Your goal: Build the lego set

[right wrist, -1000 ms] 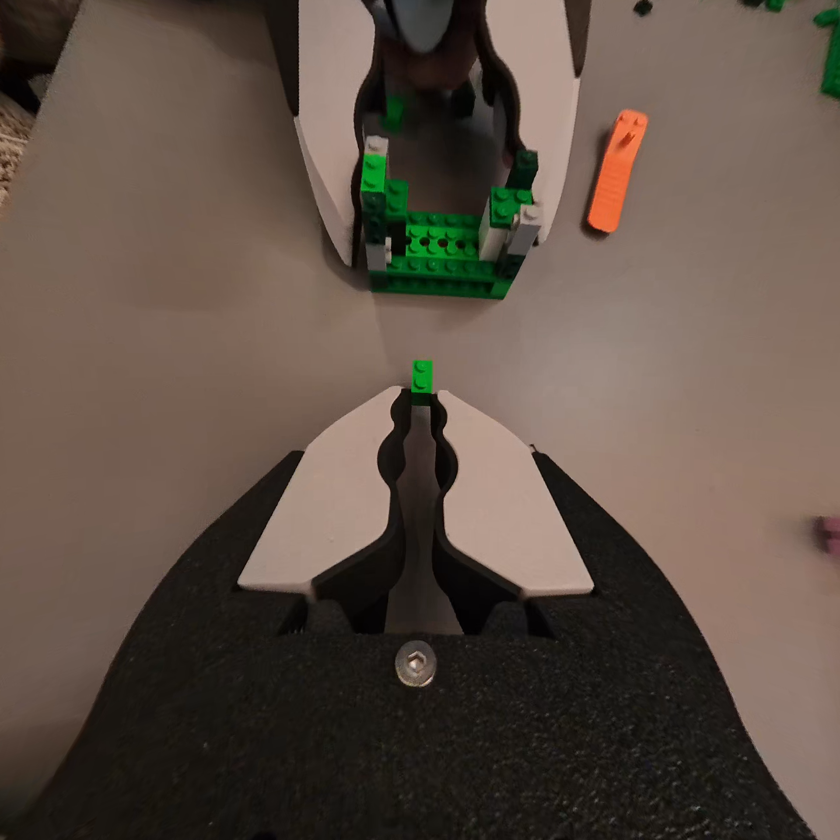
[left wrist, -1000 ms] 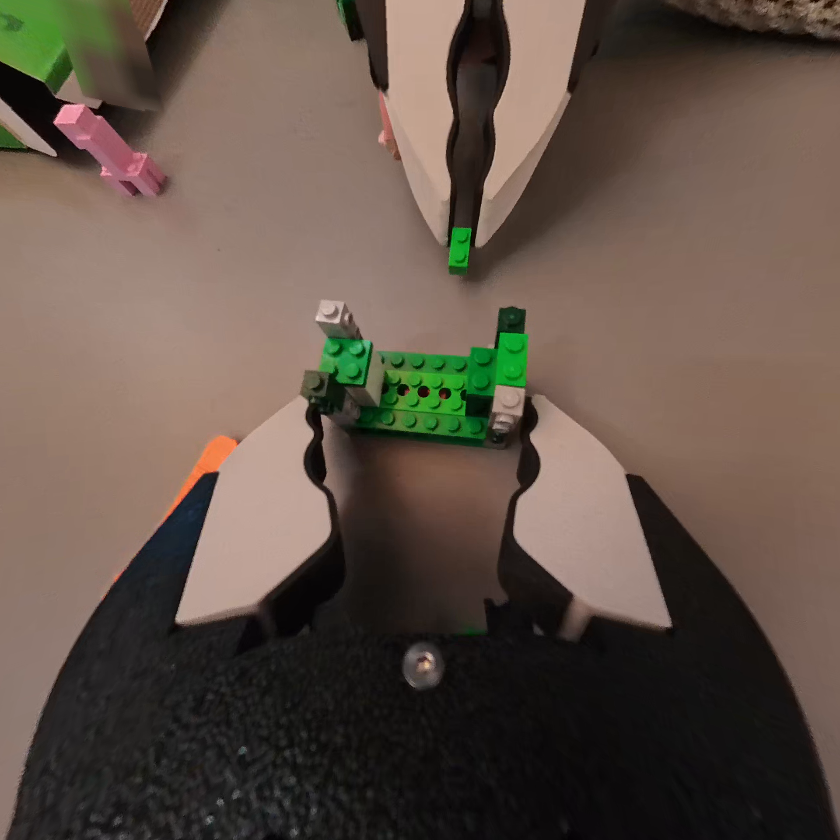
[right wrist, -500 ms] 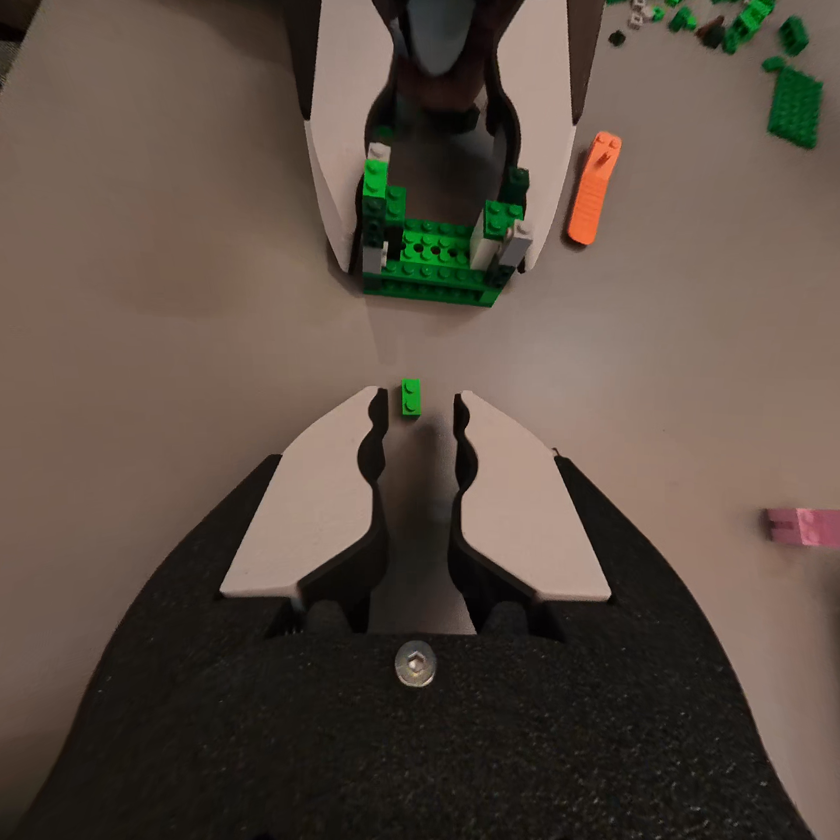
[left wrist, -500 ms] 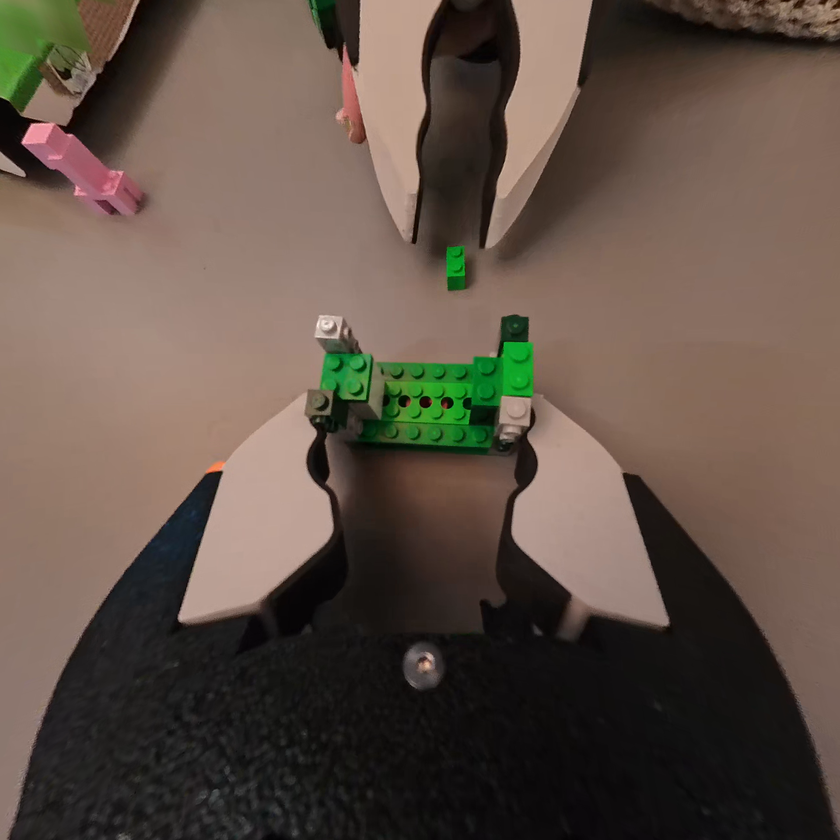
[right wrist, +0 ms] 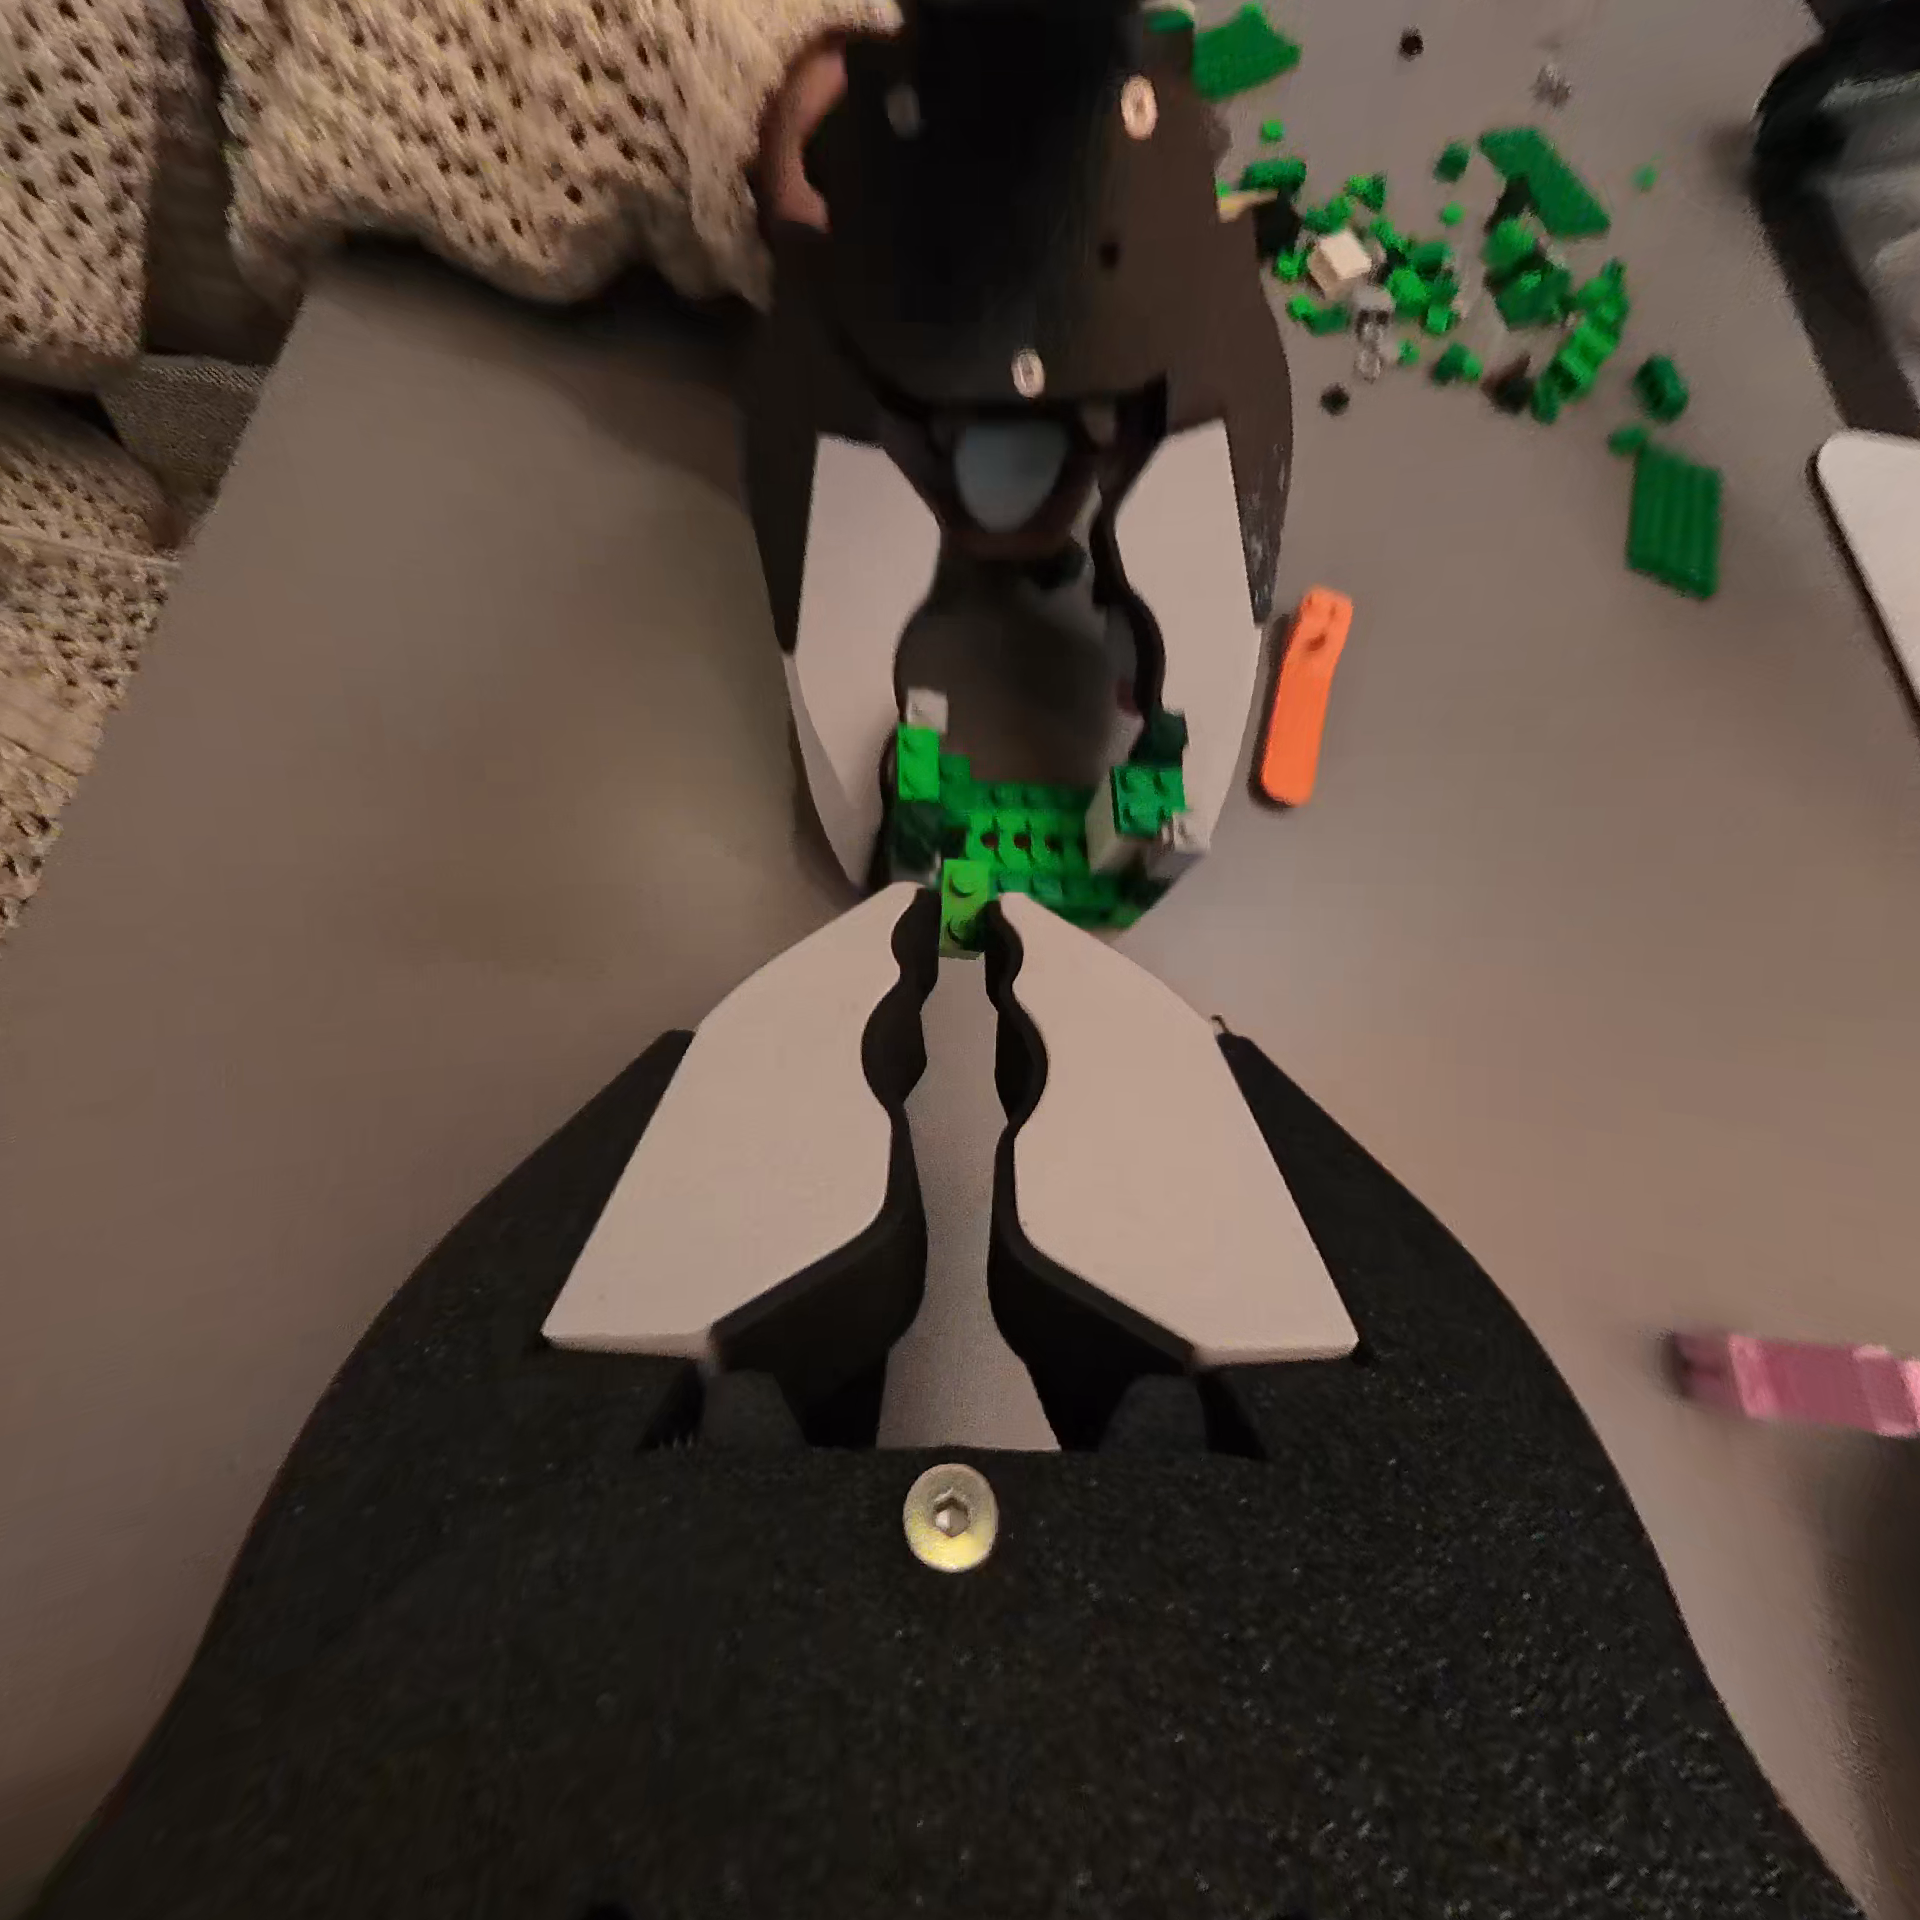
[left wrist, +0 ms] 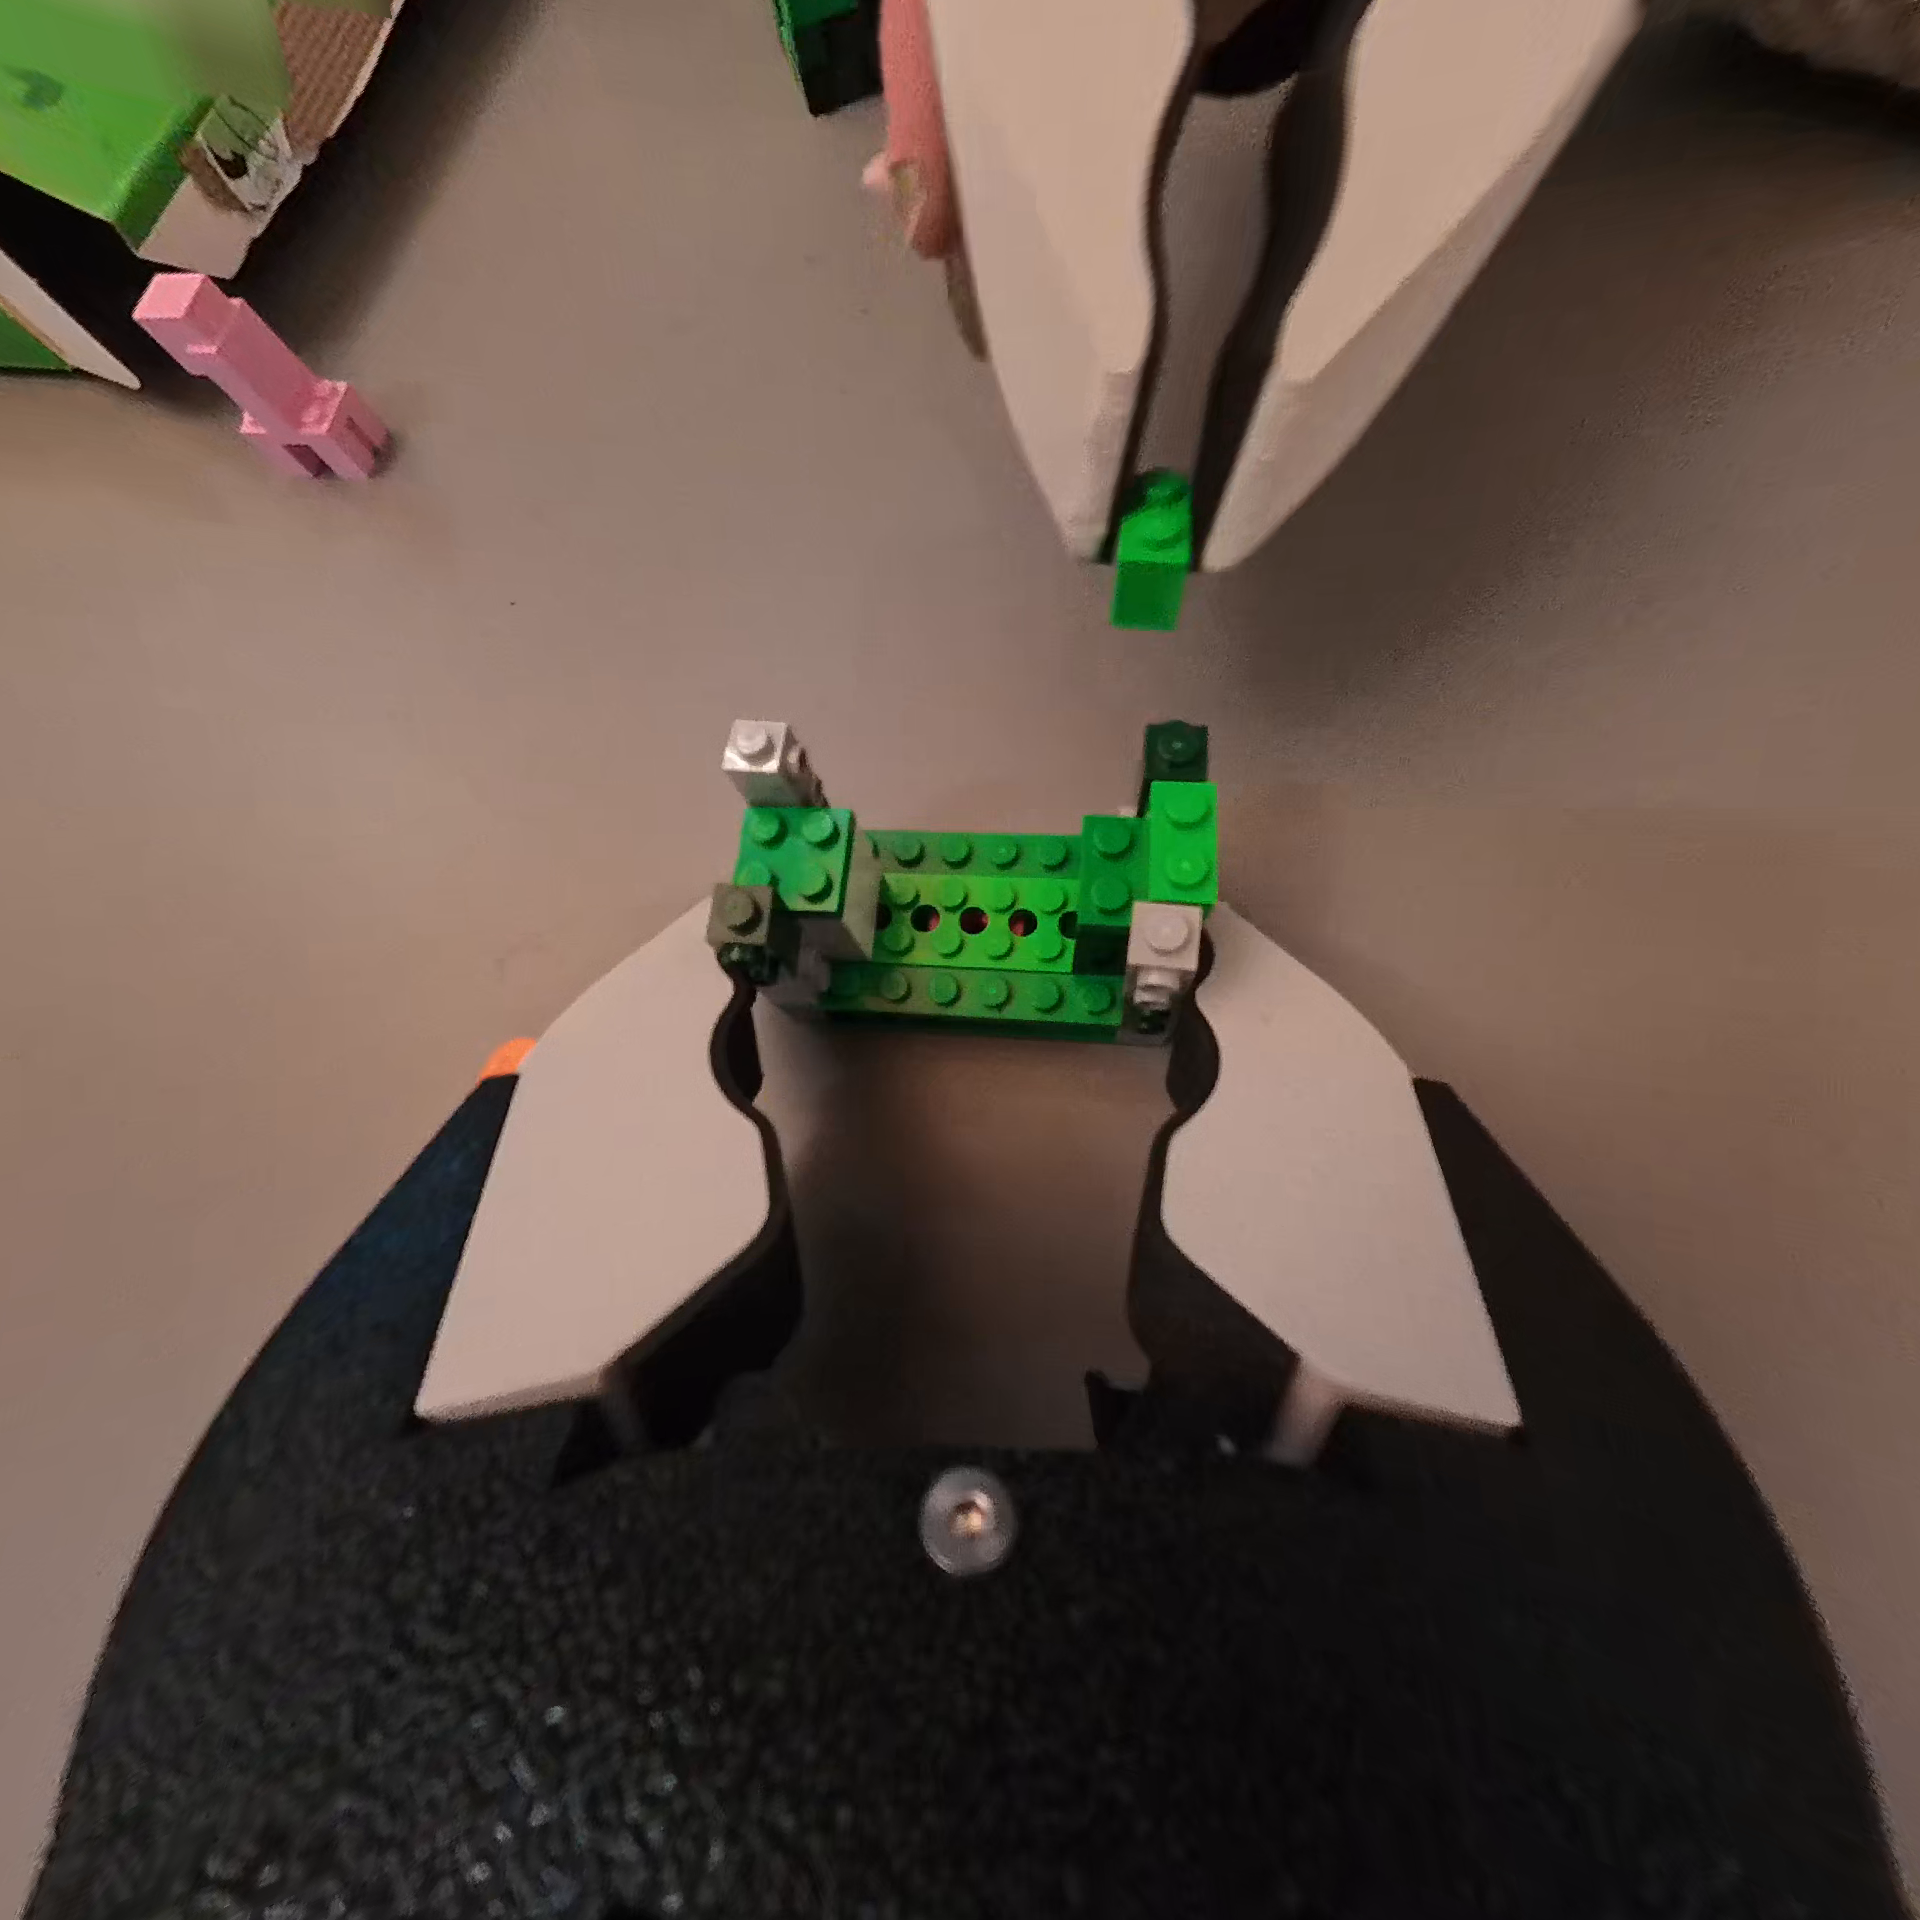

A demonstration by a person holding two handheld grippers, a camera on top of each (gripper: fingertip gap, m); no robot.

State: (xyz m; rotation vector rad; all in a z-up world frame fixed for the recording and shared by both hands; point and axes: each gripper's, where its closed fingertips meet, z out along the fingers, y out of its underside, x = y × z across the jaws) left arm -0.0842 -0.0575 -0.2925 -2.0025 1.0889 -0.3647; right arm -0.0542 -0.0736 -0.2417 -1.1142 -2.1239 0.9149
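A green lego build (left wrist: 977, 883) with grey and dark green corner posts sits on the grey table (left wrist: 623, 644). My left gripper (left wrist: 966, 940) is shut on it, one fingertip at each end of its near side. My right gripper (right wrist: 961, 914) is shut on a small bright green brick (right wrist: 964, 904), which sticks out past the tips. In the left wrist view the right gripper (left wrist: 1151, 556) holds that brick (left wrist: 1148, 592) just beyond the build's far right corner, raised above the table. In the right wrist view the build (right wrist: 1039, 831) sits just behind the brick.
A pink lego figure (left wrist: 260, 384) and a green box (left wrist: 125, 125) lie at the far left. An orange brick separator (right wrist: 1304, 707), a green plate (right wrist: 1673, 520) and a pile of loose green pieces (right wrist: 1455, 270) lie beside the left gripper. A knitted sleeve (right wrist: 499, 135) shows behind. About 6 cm separates my left fingertips from my right.
My right gripper let the small green brick go onto the table, then shut on it again. It has lifted it and come closer to the build. The left gripper kept its hold.
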